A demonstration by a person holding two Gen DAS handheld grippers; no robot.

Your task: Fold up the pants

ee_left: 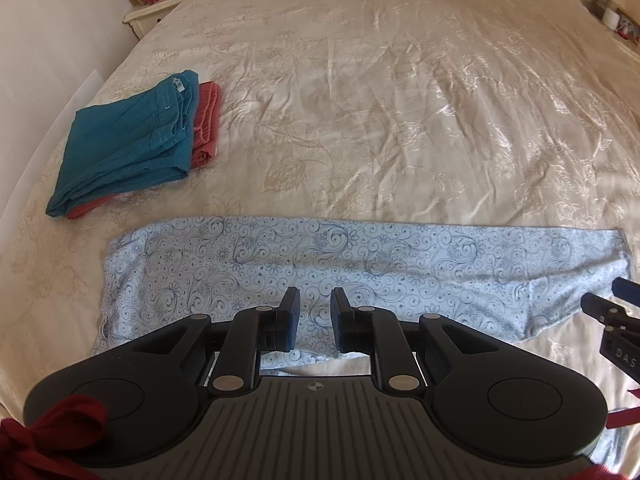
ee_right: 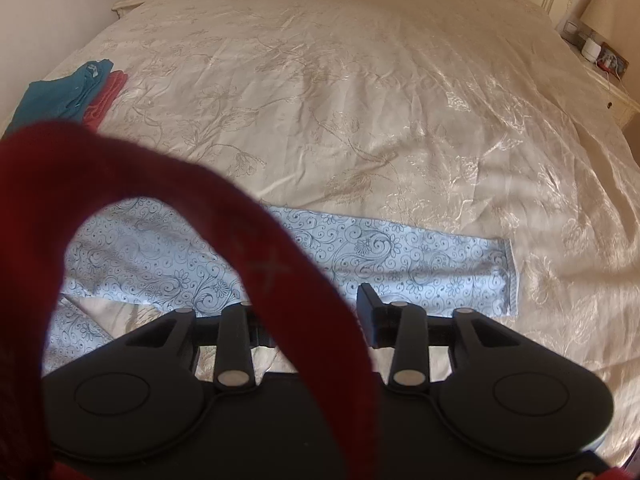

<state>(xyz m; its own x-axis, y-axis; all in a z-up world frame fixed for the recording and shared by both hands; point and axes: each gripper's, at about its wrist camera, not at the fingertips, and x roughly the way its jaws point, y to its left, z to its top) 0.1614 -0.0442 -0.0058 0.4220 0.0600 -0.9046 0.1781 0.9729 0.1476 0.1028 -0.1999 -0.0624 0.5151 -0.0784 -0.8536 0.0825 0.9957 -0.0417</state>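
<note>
Pants (ee_left: pixel 360 264) lie flat across the near part of the bed (ee_left: pixel 380 100), a pale blue pair with a dark swirl print, stretched from side to side in one long strip. Our left gripper (ee_left: pixel 316 316) hangs over them about midway along, pointing steeply down; its jaws stand a narrow gap apart, and through that gap we see only printed cloth lying flat below. They grip nothing. In the right wrist view the hemmed leg end (ee_right: pixel 510 276) lies just beyond and to the right of our right gripper (ee_right: pixel 316 312). Its right jaw shows against the cloth, while the left one is hidden behind a red strap (ee_right: pixel 240 220) that loops close in front of the lens. The jaws seem set wide, with no cloth pinched at the one we can see. In the left wrist view we catch the right gripper's tip at the right edge, near the leg end of the pants. Beyond the pants on the left, well apart, sits a folded teal garment (ee_left: pixel 128 144) on top of a folded red one (ee_left: pixel 206 120).
</note>
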